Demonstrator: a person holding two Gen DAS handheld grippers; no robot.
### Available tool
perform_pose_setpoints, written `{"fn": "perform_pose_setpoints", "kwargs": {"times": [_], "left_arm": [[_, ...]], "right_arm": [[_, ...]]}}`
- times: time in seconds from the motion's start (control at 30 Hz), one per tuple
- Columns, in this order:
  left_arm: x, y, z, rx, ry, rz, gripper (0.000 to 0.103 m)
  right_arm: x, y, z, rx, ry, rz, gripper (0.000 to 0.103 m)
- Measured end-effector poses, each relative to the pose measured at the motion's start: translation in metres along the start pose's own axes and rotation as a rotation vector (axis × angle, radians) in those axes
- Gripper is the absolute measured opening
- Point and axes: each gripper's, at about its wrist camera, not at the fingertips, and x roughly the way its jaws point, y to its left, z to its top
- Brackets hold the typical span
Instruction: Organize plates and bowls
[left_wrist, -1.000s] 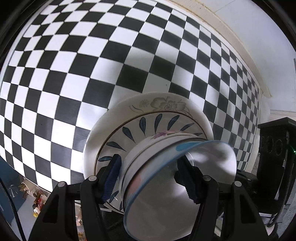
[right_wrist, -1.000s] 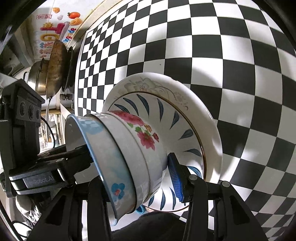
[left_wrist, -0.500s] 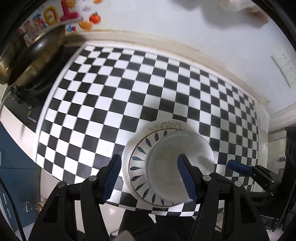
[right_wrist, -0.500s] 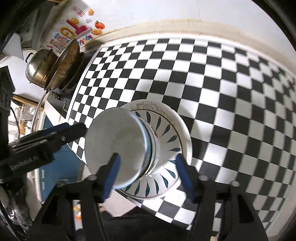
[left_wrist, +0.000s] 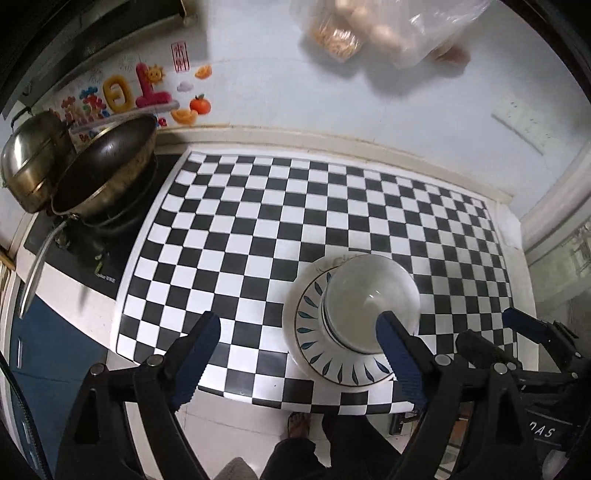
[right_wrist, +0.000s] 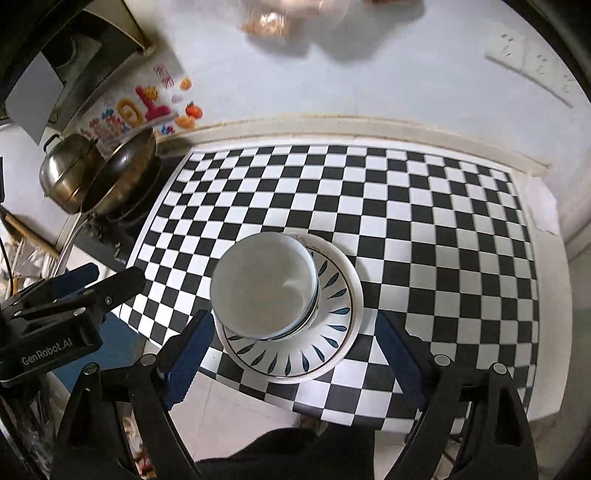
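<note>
White bowls sit nested upright on a pile of plates, the top one with blue leaf marks, near the front edge of the black-and-white checked counter. My left gripper hangs well above and in front of the pile. Its jaws are opening and no pad touches anything. In the right wrist view the bowls and plates lie below my right gripper, whose jaws are also opening and grip nothing. Each gripper shows in the other's view: the right gripper, the left gripper.
A dark wok and a steel pot stand on the hob at the left. A plastic bag hangs on the wall behind, with a wall socket to the right. A person's foot is on the floor below the counter's front edge.
Both grippers let go of the nested bowls, which now rest on the plates. Both have risen and drawn back, and their jaws have spread wider.
</note>
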Motion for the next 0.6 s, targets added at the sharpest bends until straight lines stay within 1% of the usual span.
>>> {"fn": "perform_pose_setpoints", "kwargs": {"times": [0.1,0.2,0.3,0.47,0.6], "left_arm": [[-0.026,0.001,-0.008,0.022,-0.05,0.01,0.086],[-0.057,0.002,-0.019,0.027,-0.092,0.0,0.086],[-0.088,0.0,-0.034,0.037,-0.134,-0.004,0.086],[-0.131,-0.001,-0.066,0.022,-0.181,-0.022,0.086],[-0.161,-0.005,-0.093,0.026,-0.212,-0.001,0.086]], "right_arm": [[-0.023,0.008,-0.01,0.02,-0.05,-0.029,0.092],[-0.053,0.015,-0.025,0.035,-0.095,-0.047,0.092],[-0.09,0.028,-0.041,0.024,-0.147,-0.063,0.092],[-0.152,0.05,-0.077,-0.007,-0.247,-0.085,0.093],[-0.193,0.058,-0.11,-0.016,-0.302,-0.101,0.094]]}}
